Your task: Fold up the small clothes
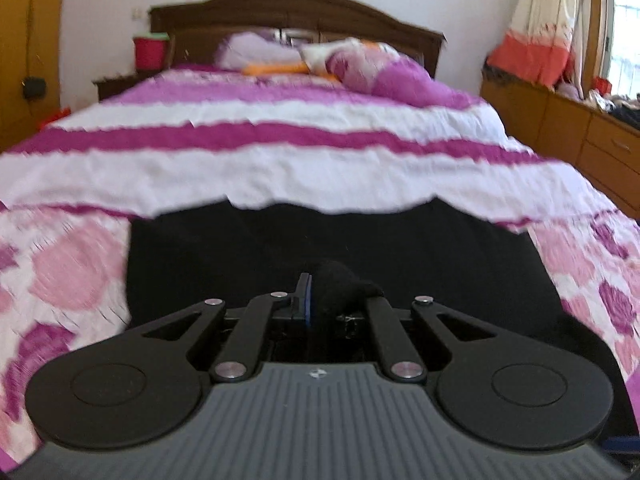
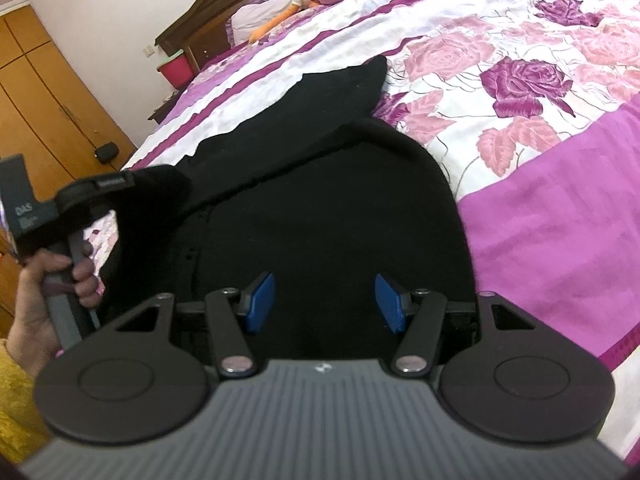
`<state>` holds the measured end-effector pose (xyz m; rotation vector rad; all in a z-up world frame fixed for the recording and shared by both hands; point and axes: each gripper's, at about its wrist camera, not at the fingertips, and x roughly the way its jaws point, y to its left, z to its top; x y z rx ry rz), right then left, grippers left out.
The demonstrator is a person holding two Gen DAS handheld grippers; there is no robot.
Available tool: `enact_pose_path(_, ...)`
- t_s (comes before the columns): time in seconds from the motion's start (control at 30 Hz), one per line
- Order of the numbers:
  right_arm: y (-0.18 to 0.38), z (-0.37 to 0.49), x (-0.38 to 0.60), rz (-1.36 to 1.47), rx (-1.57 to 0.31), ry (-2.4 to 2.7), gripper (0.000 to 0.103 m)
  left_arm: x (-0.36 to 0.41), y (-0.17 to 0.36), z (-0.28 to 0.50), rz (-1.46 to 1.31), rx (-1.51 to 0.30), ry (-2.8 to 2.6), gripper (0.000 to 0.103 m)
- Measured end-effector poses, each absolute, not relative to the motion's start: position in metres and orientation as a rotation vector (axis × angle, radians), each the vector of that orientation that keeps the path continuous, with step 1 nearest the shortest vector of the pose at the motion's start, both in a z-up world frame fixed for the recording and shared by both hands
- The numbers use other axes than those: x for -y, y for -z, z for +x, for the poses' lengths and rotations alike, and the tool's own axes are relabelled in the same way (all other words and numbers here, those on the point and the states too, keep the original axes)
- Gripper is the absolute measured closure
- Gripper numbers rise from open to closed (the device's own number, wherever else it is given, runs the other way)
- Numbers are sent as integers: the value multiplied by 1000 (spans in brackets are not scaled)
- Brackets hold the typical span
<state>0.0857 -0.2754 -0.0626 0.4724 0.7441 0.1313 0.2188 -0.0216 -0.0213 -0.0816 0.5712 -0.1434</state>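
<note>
Left gripper point(image 1: 320, 294) clamps a bunched fold of a black garment point(image 1: 400, 256), its jaws drawn together on the cloth, while the right gripper point(image 2: 325, 302) hangs above the same garment with its blue pads point(image 2: 262, 300) standing well apart and nothing between them. From the right wrist camera, a hand point(image 2: 40, 296) grips the left tool's handle at the frame's left edge, lifting one corner of the dark fabric off the bed point(image 2: 520, 208). Most of the garment lies spread on the purple and white floral bedspread point(image 1: 280, 152), near its foot. Pillows point(image 1: 360, 64) sit against a dark wooden headboard point(image 1: 296, 8).
</note>
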Motion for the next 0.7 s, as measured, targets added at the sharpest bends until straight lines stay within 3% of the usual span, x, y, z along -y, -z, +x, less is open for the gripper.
enact_pose_path(0.2,68,89,280,484,-742,-137,45,22,34,210,-65,-641,147,94)
enact_pose_path(0.23,68,89,280,485,-742,-137,45,21,33,207,-69,-650,144,90)
enact_pose_path(0.37,67,86,279,480,-739,-138,45,12,26,184,-76,-673,151,57)
enact_pose_path(0.7,45,89,260,403,-709,-184,42,-40,12,110,-125,-688,42,55)
